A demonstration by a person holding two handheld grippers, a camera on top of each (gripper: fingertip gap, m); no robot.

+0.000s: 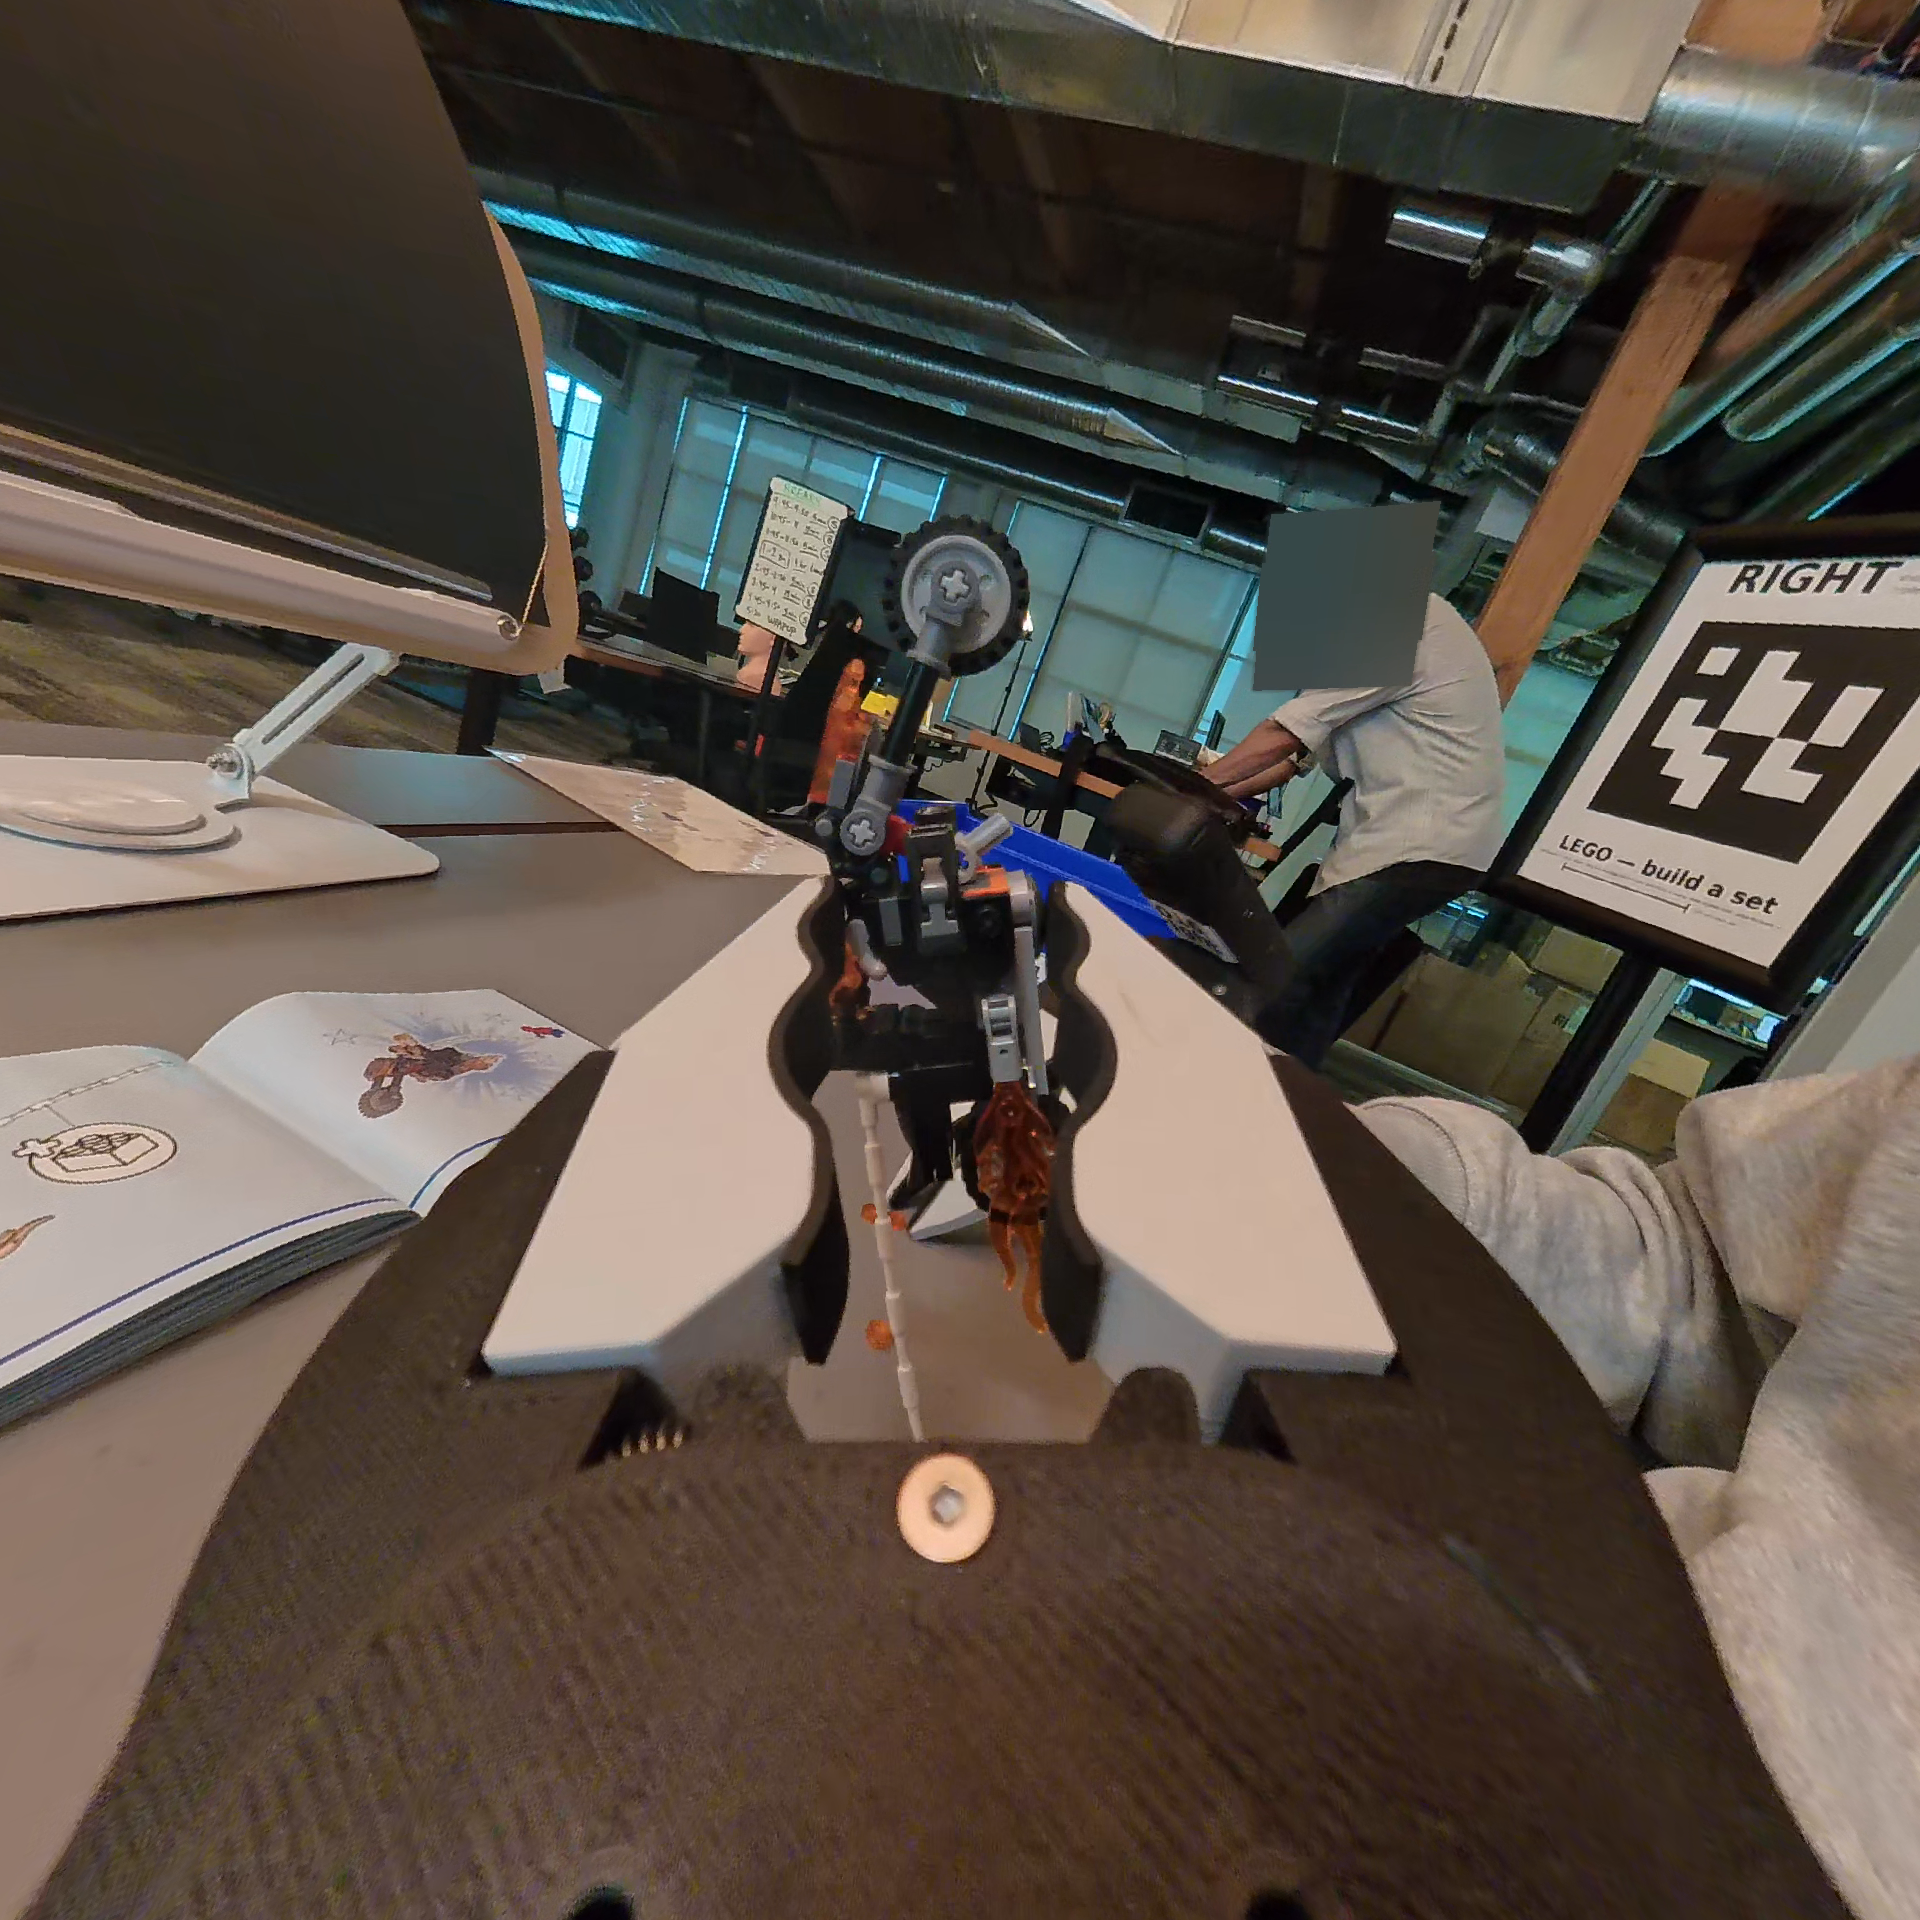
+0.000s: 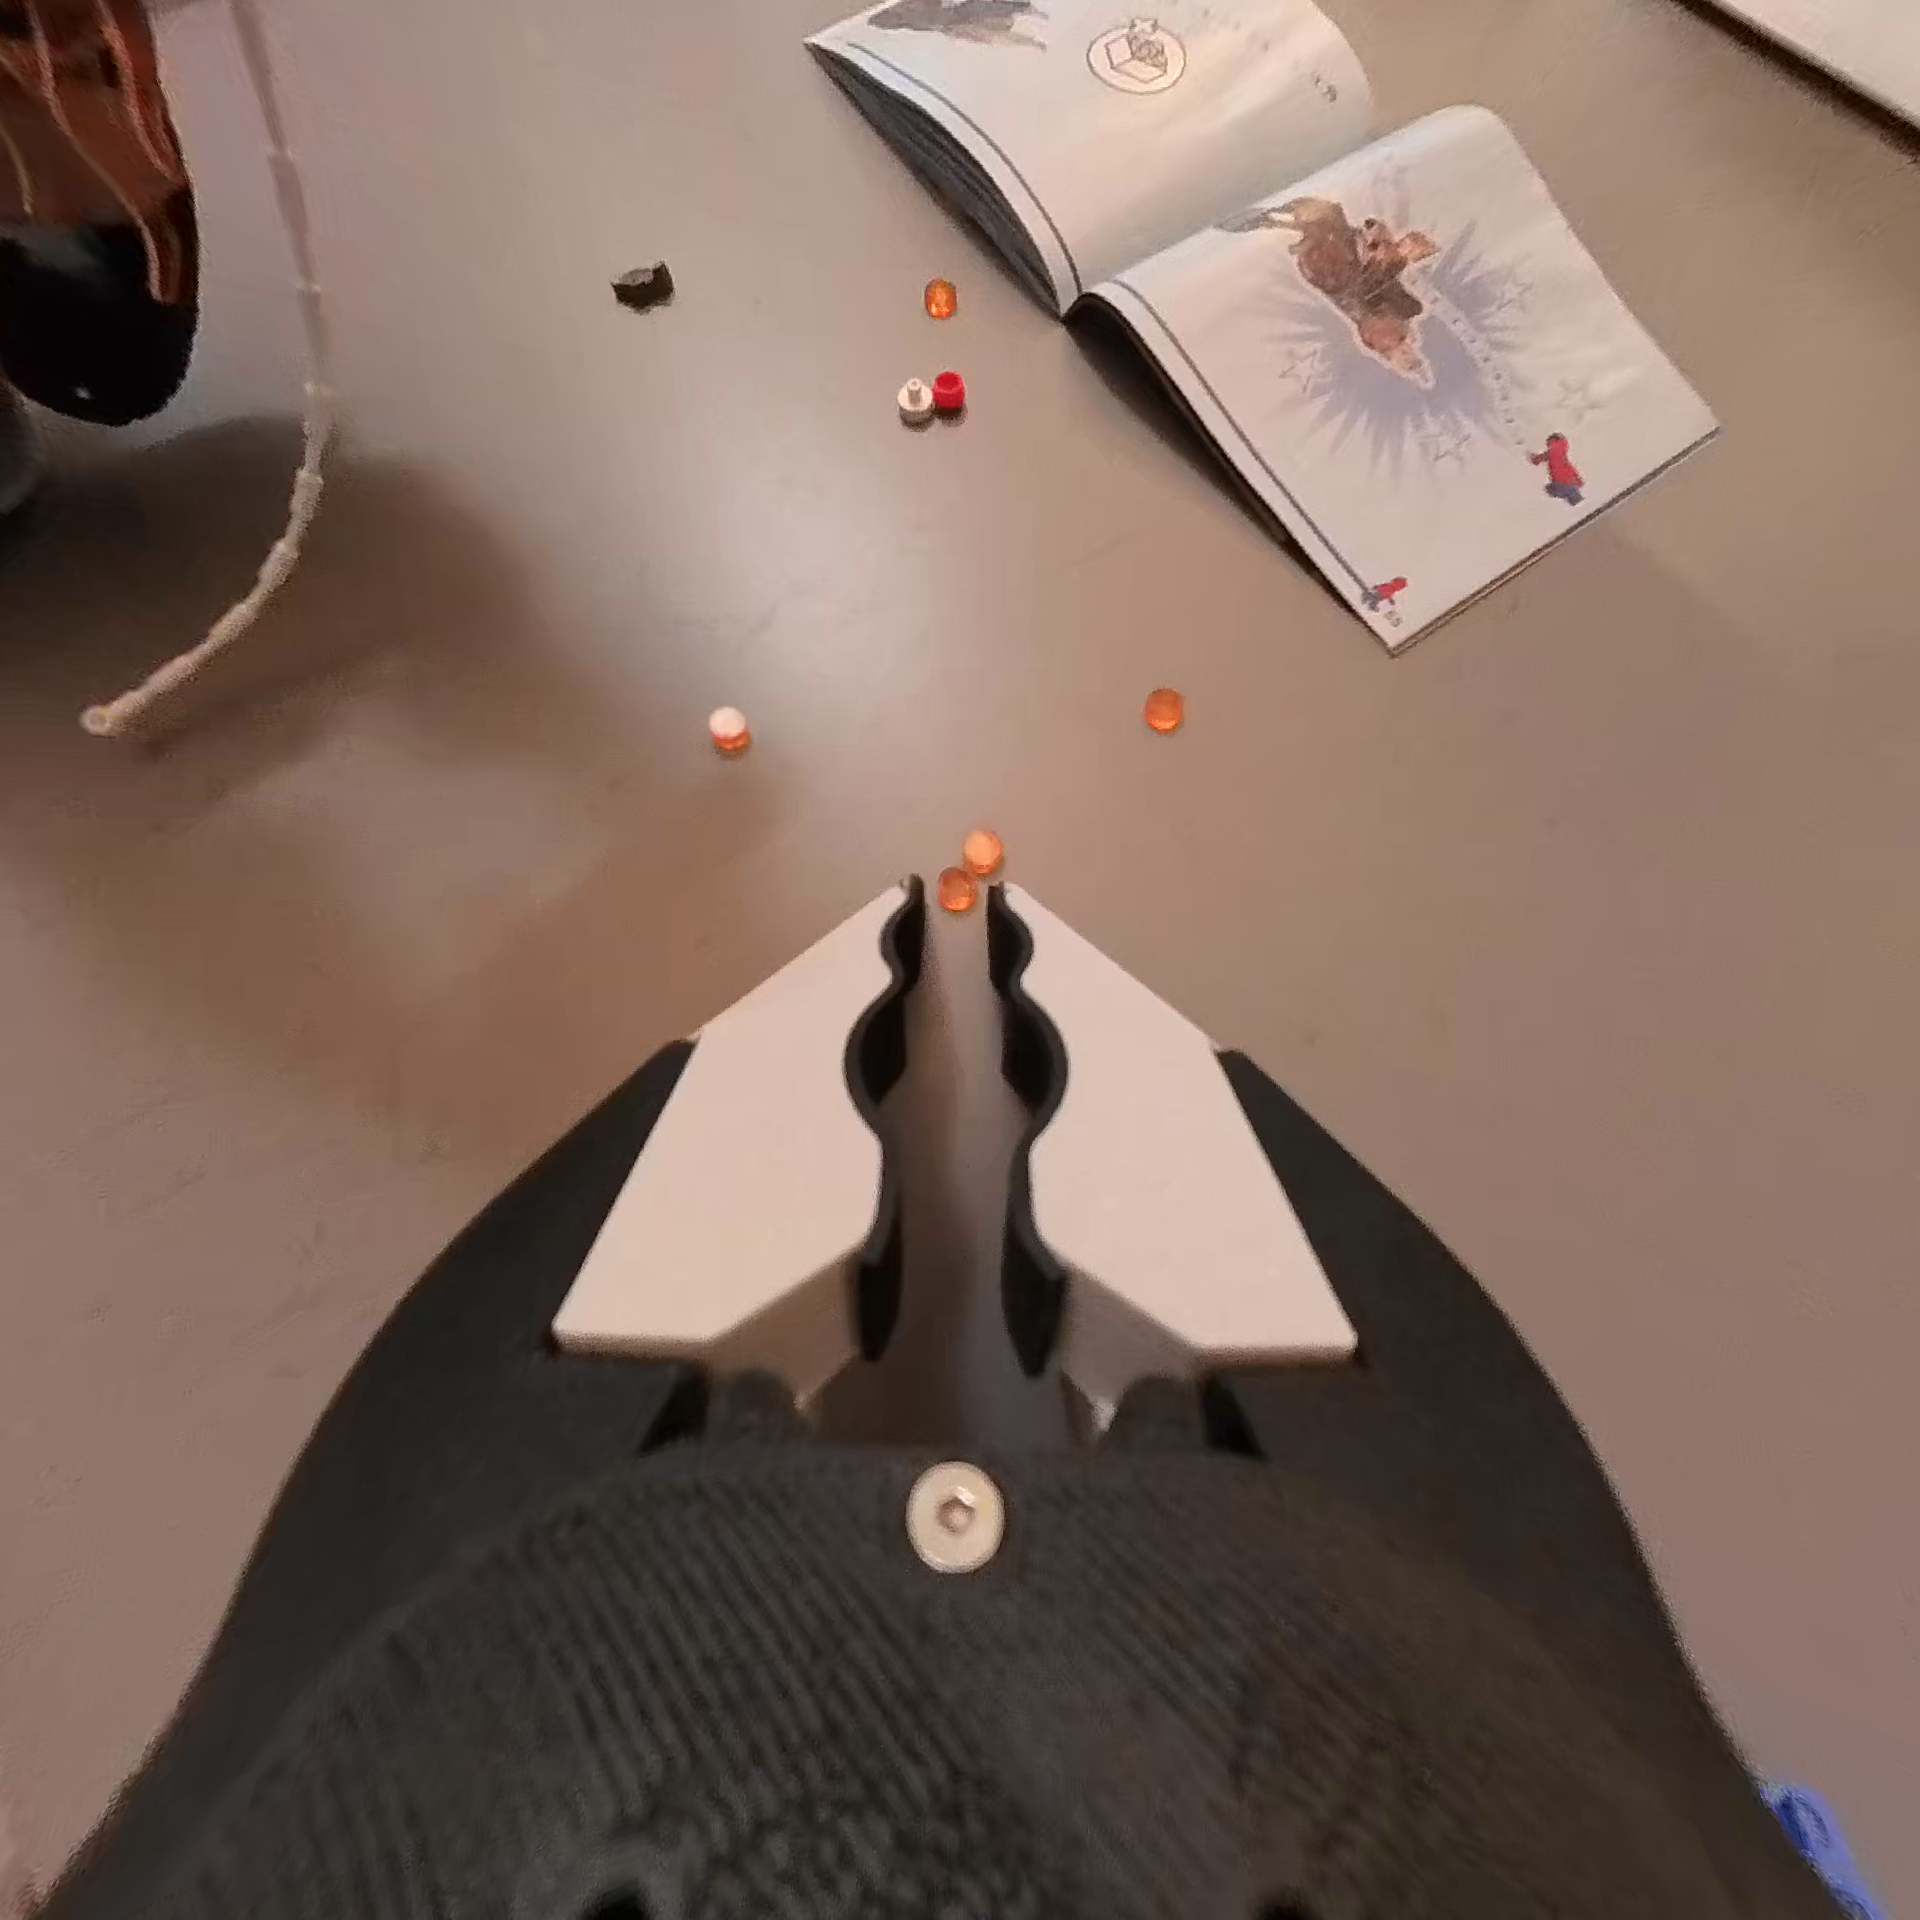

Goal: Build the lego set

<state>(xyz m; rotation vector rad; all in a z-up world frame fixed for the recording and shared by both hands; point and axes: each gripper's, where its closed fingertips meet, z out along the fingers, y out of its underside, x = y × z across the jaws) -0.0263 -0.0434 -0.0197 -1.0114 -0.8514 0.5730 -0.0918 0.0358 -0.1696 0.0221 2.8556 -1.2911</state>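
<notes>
Two grippers: left gripper [image 1: 940,1039] clamped on the black-and-grey lego motorcycle build [image 1: 935,935]; right gripper [image 2: 956,899] parted, empty.
Build axis: upright, grey spoked wheel [image 1: 961,597] topmost, orange flame piece [image 1: 1013,1174] lowest.
Right tips: just short of two small translucent orange round studs [image 2: 968,873] on grey tabletop [image 2: 520,1039].

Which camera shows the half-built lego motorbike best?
The left wrist view: the lego motorbike stands upright, clamped in the left gripper, wheel on top. The right wrist view catches only a blurred dark and orange part at its upper left edge.
</notes>
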